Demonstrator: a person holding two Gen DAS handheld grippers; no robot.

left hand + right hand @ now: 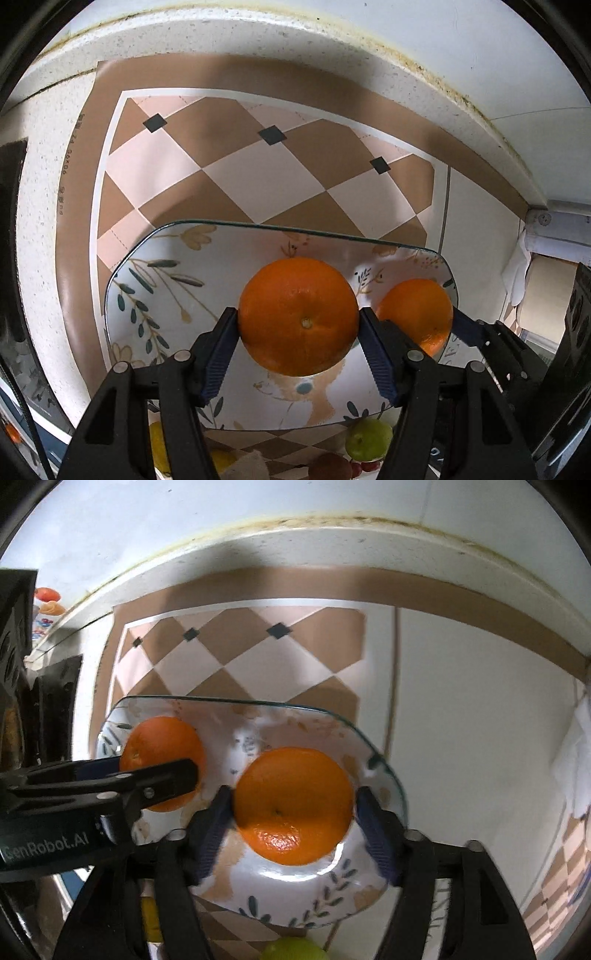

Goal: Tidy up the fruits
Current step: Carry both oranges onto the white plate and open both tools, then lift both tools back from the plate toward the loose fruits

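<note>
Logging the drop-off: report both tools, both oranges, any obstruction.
Left tool shut on left orange, over plate. Right tool open around right orange, on plate. Nothing in the way.

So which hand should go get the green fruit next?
Right, probably. The right fingers look slightly clear of their orange, which rests on the plate, so that hand can leave. The left fingers press both sides of the other orange. The green fruit lies near the plate.

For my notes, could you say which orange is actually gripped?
The left gripper's orange: both pads press it; the right gripper's jaws stand off the other orange.
</note>
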